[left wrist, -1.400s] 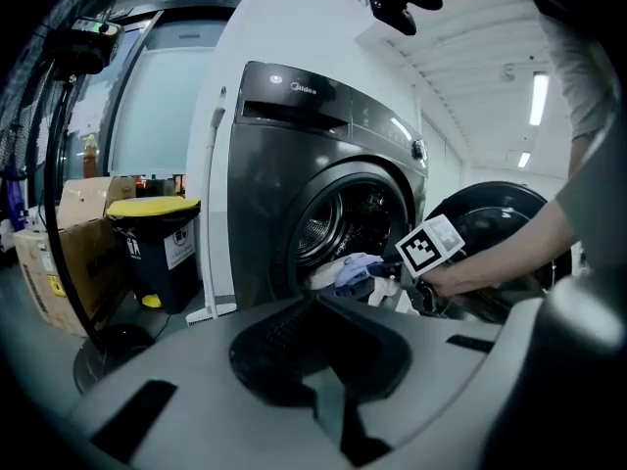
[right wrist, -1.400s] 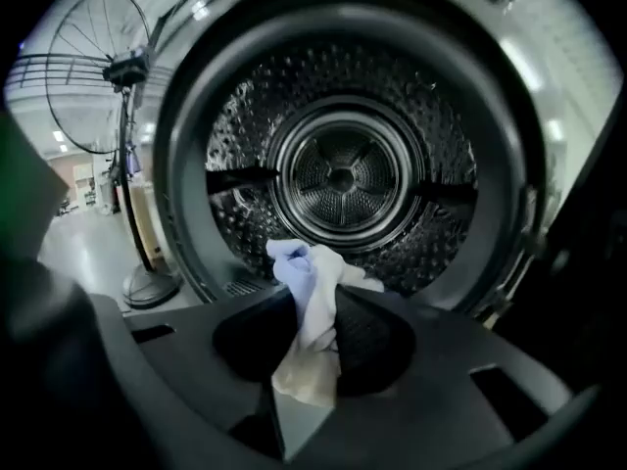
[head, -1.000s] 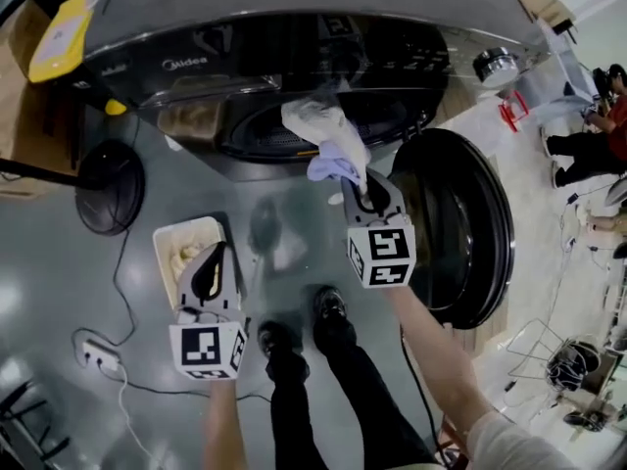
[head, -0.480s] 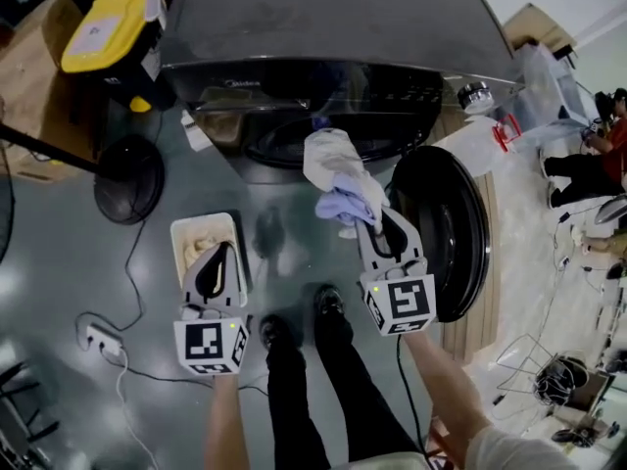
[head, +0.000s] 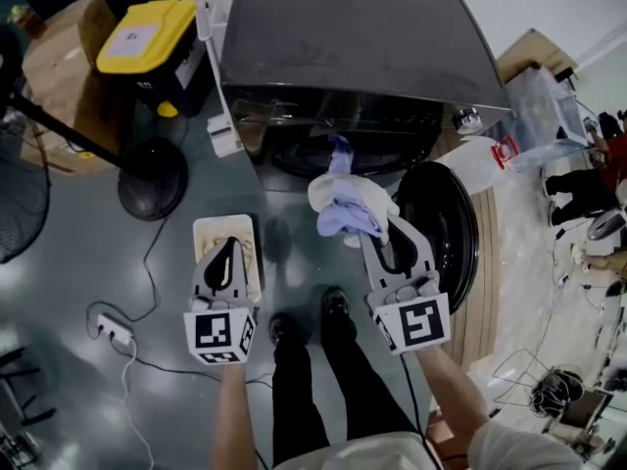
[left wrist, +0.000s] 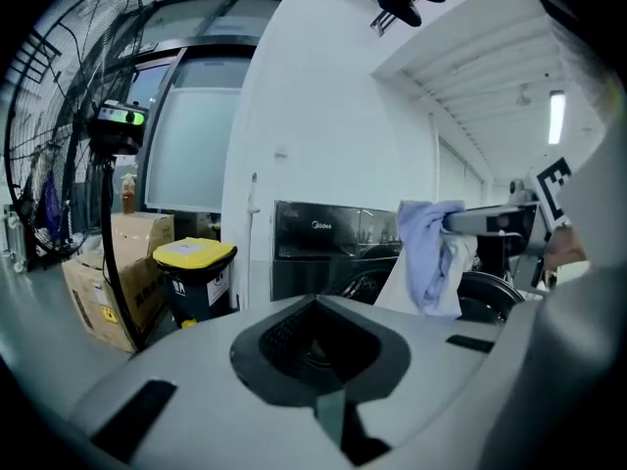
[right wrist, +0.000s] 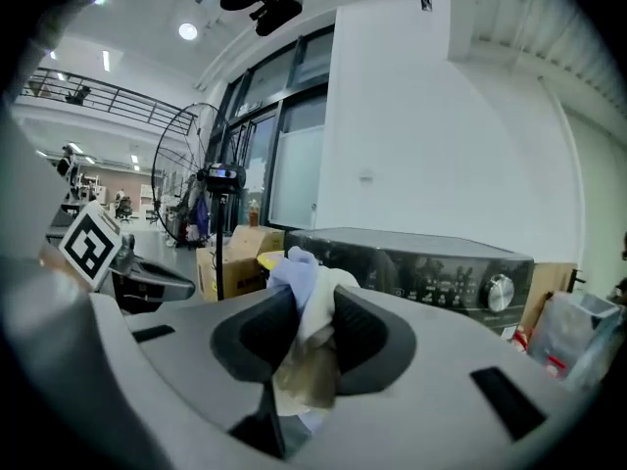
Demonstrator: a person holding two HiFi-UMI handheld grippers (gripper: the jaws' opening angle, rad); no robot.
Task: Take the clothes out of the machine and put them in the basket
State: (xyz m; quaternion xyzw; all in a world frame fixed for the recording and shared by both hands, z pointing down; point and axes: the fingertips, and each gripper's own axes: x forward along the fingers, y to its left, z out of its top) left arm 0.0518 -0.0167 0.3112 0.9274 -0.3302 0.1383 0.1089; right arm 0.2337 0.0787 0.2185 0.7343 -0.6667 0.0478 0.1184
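Observation:
The dark front-loading washing machine (head: 353, 57) stands at the top of the head view with its round door (head: 446, 233) swung open to the right. My right gripper (head: 380, 225) is shut on a bundle of white and lilac clothes (head: 348, 209), held in the air in front of the drum opening. The cloth is pinched between the pads (right wrist: 306, 292) and hangs beside the machine (left wrist: 423, 253). My left gripper (head: 230, 248) hovers over the cream basket (head: 208, 233) on the floor, shut with nothing in it (left wrist: 315, 302).
A yellow-lidded black bin (head: 147, 42) and a cardboard box (head: 59, 62) stand left of the machine. A fan's round base (head: 152, 179) is on the floor nearby. A power strip (head: 113, 329) and its cable lie at lower left. The person's shoes (head: 333, 306) are between the grippers.
My right gripper has lifted the clothes up and back, away from the drum opening. My left gripper has also risen above the basket. The view has pulled back from the machine.

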